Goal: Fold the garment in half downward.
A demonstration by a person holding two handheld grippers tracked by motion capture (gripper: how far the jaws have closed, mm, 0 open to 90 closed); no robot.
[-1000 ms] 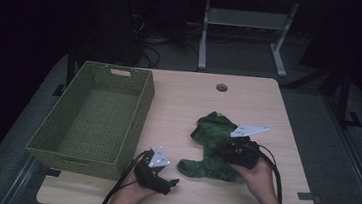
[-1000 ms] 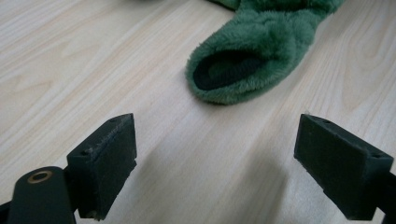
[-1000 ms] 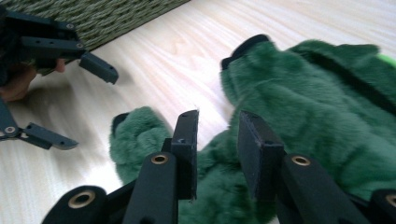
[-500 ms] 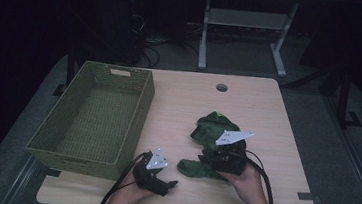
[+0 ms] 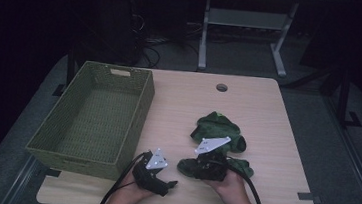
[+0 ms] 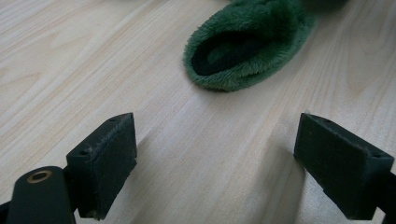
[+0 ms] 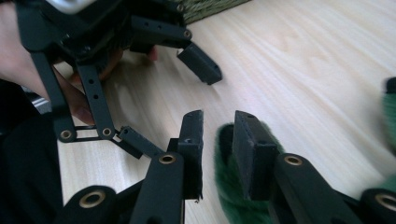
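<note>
A fuzzy green sock [image 5: 239, 166] lies near the table's front edge, its open cuff [image 6: 247, 51] turned toward my left gripper. A second bunched green sock [image 5: 219, 131] lies just behind it. My right gripper [image 5: 194, 166] hangs low over the cuff end. Its jaws are narrow, with green pile [image 7: 224, 186] showing in the gap [image 7: 219, 135] and to the right of the right jaw; I see no pad pressing on it. My left gripper [image 5: 168, 182] rests on the table to the left, its jaws [image 6: 215, 158] wide open over bare wood, a short way from the cuff.
A woven green basket [image 5: 140, 108] stands at the table's left, close behind my left hand. The wooden table [image 5: 277, 121] has a round cable hole [image 5: 221, 87] at the back. Stands and cables sit on the dark floor beyond.
My right gripper has moved left and a little down along the near sock to its cuff end. The socks and my left gripper have stayed put.
</note>
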